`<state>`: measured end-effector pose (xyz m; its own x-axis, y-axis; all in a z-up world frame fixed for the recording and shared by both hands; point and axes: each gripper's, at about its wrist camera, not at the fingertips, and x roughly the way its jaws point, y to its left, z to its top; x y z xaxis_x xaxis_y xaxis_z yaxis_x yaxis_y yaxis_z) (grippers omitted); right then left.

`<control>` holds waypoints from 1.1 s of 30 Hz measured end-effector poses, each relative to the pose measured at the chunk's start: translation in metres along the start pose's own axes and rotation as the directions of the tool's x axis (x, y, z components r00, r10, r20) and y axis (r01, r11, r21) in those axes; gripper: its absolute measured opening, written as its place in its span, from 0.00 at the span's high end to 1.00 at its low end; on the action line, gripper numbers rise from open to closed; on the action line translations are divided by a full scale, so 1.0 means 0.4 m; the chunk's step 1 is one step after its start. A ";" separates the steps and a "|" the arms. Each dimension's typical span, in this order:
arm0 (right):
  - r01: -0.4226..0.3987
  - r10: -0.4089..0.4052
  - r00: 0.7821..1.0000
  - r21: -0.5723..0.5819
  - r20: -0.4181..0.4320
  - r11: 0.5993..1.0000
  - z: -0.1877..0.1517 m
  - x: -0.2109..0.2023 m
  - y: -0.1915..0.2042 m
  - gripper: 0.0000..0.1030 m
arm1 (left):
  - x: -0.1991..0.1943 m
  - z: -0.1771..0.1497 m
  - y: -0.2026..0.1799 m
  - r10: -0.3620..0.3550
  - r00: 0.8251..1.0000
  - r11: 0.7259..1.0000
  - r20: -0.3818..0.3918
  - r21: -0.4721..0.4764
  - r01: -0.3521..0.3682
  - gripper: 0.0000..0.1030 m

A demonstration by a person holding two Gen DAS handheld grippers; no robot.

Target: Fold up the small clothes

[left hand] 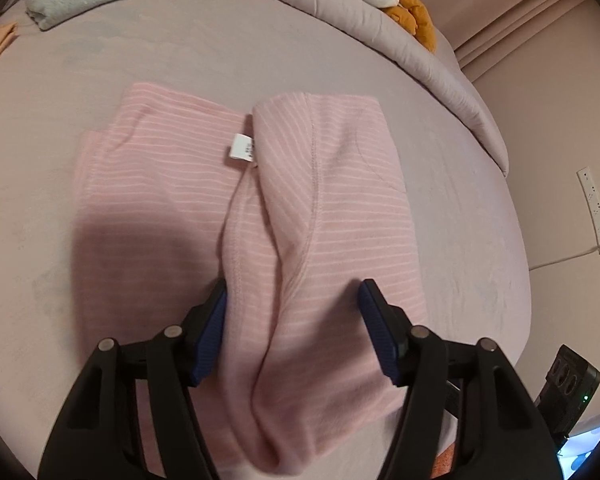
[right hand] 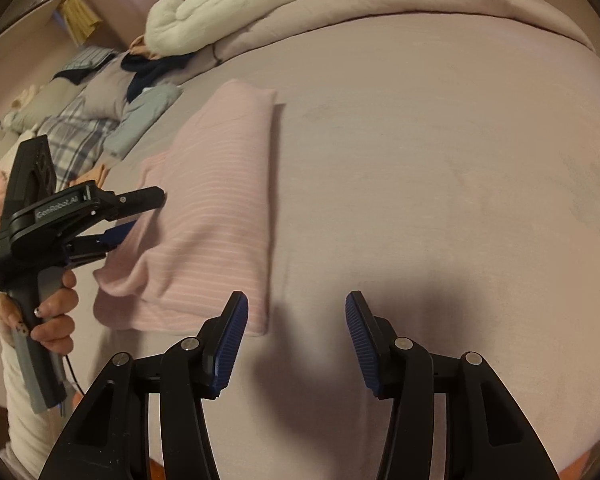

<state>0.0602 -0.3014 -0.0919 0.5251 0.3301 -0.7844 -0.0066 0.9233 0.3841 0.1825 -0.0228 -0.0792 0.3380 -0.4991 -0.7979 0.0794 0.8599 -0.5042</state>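
The pink striped garment (left hand: pixel 300 200) lies in the middle of the bed (left hand: pixel 100 60), well clear of the heaped quilt (left hand: pixel 400 28) along its far edge, likely so each fold lands on flat sheet. The left gripper (left hand: pixel 292 320) hangs over the near end of the garment with its fingers (left hand: pixel 212 328) spread and nothing pinched, cloth merely lying below them. The right gripper (right hand: pixel 296 340) hovers over bare sheet just beside the garment's edge, its fingers also apart and empty. The garment looks soft, with thin white stripes; one side is folded over the other, and a white label (left hand: pixel 240 147) shows at the seam.
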 end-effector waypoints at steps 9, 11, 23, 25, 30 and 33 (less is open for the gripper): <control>0.020 -0.019 1.000 0.028 -0.013 0.999 -0.010 0.016 -0.012 0.51 | -0.007 -0.010 -0.039 0.073 0.996 0.996 0.047 0.038 -0.075 0.92; 0.021 -0.021 1.000 0.031 -0.015 0.999 -0.010 0.020 -0.010 0.51 | -0.034 -0.008 -0.054 0.094 0.993 0.993 0.069 0.067 -0.098 0.92; -0.010 0.010 1.000 -0.011 -0.012 1.000 -0.007 0.021 0.012 0.51 | -0.185 -0.016 -0.010 0.229 0.956 0.961 0.186 0.112 -0.252 0.92; -0.016 0.016 1.000 -0.023 -0.013 1.000 -0.006 0.022 0.020 0.51 | -0.200 -0.027 0.026 0.257 0.947 0.957 0.192 0.089 -0.277 0.92; -0.022 0.021 0.999 -0.049 -0.025 0.999 -0.005 0.031 0.039 0.51 | -0.195 -0.052 0.102 0.300 0.941 0.951 0.160 0.032 -0.308 0.92; -0.023 0.021 0.999 -0.062 -0.034 0.998 0.001 0.042 0.049 0.51 | -0.171 -0.068 0.143 0.316 0.940 0.947 0.126 0.009 -0.320 0.90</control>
<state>0.0693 -0.2780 -0.0974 0.4952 0.3559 -0.7925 -0.0712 0.9258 0.3713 0.1384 0.0578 -0.0624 0.4611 -0.1840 -0.8681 -0.0246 0.9752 -0.2198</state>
